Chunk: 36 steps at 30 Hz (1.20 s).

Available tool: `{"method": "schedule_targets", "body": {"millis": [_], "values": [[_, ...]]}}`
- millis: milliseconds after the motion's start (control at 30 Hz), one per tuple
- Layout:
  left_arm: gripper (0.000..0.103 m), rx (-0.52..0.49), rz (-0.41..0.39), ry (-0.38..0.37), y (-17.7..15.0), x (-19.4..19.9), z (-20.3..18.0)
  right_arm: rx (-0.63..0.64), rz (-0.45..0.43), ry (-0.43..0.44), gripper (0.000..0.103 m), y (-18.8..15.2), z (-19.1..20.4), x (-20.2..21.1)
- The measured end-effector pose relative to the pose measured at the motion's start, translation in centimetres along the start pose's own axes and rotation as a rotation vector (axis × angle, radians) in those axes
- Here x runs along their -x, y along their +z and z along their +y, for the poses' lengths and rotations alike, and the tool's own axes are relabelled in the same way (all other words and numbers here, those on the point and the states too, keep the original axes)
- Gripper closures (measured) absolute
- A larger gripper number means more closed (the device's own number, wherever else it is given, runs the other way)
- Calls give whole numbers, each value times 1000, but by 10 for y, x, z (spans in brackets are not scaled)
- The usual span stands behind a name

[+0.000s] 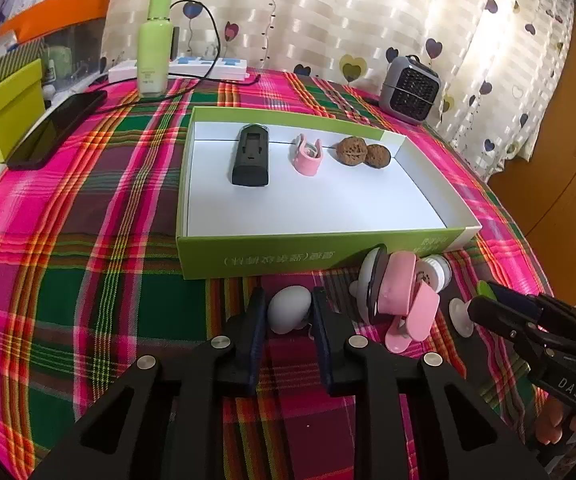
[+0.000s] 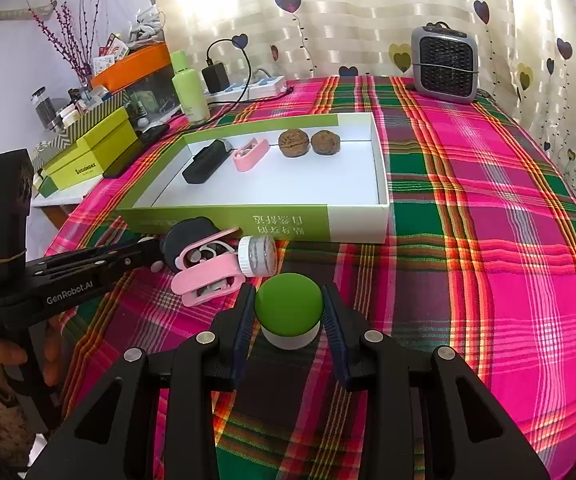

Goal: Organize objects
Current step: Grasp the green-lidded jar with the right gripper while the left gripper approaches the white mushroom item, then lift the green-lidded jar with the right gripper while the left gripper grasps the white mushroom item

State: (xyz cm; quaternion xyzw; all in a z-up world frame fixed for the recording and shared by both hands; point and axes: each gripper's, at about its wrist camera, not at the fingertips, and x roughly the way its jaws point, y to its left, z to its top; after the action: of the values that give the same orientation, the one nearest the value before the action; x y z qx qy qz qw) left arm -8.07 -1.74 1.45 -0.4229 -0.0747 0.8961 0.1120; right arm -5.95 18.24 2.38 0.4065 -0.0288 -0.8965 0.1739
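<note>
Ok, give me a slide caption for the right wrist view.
Right gripper closes on a green-capped jar before the box holding two walnuts.

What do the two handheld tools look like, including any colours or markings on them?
Both are matte black plastic with triangular cut-outs, silver round bolts and dark blue ribbed pads. The left tool reads "GenRobot.AI" in white on its side, and its upright handle has a thin band wrapped round it. The right tool is marked "DAS". The person's sleeve is speckled beige knit.

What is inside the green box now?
The box holds a black device, a pink clip and two walnuts along its far side. Its near wall hides a strip of floor.
</note>
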Motion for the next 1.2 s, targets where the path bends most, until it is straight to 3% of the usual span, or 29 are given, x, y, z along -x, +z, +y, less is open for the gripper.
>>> {"method": "schedule_targets", "body": {"millis": [900,1200], "values": [[81,-8,1,28,1,0,-3,-8,31,20,68,-3,-3,-8],[83,-14,-4,51,-1,2,-6,-13,26,21,77,-3,-4,-7]]}}
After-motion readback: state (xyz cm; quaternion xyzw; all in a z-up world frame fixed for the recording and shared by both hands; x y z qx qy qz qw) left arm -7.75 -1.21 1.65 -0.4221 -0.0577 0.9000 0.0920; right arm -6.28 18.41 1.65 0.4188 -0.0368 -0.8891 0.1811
